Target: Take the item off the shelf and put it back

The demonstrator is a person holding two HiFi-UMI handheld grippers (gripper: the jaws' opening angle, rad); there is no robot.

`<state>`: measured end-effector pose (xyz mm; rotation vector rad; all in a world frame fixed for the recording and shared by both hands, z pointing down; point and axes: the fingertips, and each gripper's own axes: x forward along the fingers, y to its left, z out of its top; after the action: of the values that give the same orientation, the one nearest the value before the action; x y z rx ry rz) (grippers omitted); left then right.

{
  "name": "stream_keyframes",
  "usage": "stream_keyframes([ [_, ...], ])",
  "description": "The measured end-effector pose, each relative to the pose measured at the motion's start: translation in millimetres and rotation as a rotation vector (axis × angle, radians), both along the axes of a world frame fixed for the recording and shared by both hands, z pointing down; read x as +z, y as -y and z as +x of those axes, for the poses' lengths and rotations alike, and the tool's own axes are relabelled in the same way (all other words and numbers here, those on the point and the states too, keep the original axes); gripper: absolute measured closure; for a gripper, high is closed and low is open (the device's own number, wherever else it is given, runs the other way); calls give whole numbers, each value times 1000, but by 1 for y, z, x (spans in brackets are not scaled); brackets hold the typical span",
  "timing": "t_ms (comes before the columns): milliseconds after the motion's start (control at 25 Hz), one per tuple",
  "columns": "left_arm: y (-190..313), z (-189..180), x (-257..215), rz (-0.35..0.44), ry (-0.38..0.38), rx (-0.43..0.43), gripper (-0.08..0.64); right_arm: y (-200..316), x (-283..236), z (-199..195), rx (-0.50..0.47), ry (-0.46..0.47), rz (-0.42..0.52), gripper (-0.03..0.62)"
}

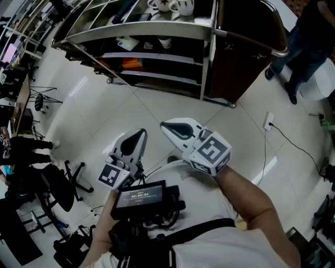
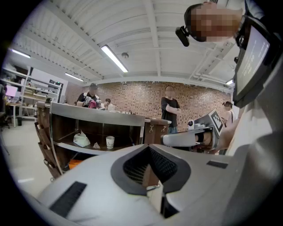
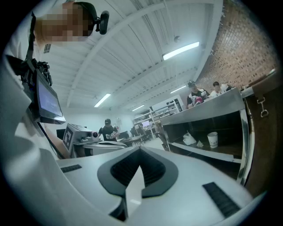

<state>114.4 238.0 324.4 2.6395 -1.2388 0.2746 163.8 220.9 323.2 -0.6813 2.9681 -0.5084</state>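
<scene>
Item: the task does not say which one, and nothing marks it out. Candidates, all sitting on the shelf unit [image 1: 157,31]:
- paper cup [image 2: 109,141], upright on the middle shelf
- crumpled white bag [image 2: 82,140], near the cup on the same shelf
- orange object [image 1: 132,64], one shelf lower; too small to identify
- mugs [image 1: 180,6] on the top surface

Nothing from the shelf is in either gripper.

Left gripper [image 1: 137,135]: jaws pressed together and holding nothing. Its own view shows only a sliver of background in the notch behind the pads. It is held close to the person's chest, pointing toward the shelf.

Right gripper [image 1: 170,127]: jaws also together and empty. It sits just beside the left one, a little further forward.

Surroundings:
- An open stretch of tiled floor [image 1: 157,110] lies between both grippers and the shelf front, so they are well apart.
- A dark wooden cabinet [image 1: 241,57] adjoins the shelf's right end.
- A bystander [image 2: 170,108] stands beyond the shelf unit, near that cabinet.

Progress, my judgement: the take-off step is not begun — no approach, no jaws opened, no item chosen. Left to do is the whole sequence: close the gap, open one gripper, grasp an item, lift it clear, set it back and release.
</scene>
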Motion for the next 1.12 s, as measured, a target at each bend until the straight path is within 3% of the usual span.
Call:
stream_keyframes([
  [240,22,19,3,9,3,-24,552,24,15,22,-16,-29,-13,589],
  [560,56,-2,9,-4,-29,-60,552,55,26,3,-44,-53,-41,589],
  [800,97,-40,29,-30,-90,-37,552,96,44,-34,-15,-123,-72,589],
  [1120,185,-127,28,-35,-146,-6,552,169,49,-102,34,-228,-87,589],
])
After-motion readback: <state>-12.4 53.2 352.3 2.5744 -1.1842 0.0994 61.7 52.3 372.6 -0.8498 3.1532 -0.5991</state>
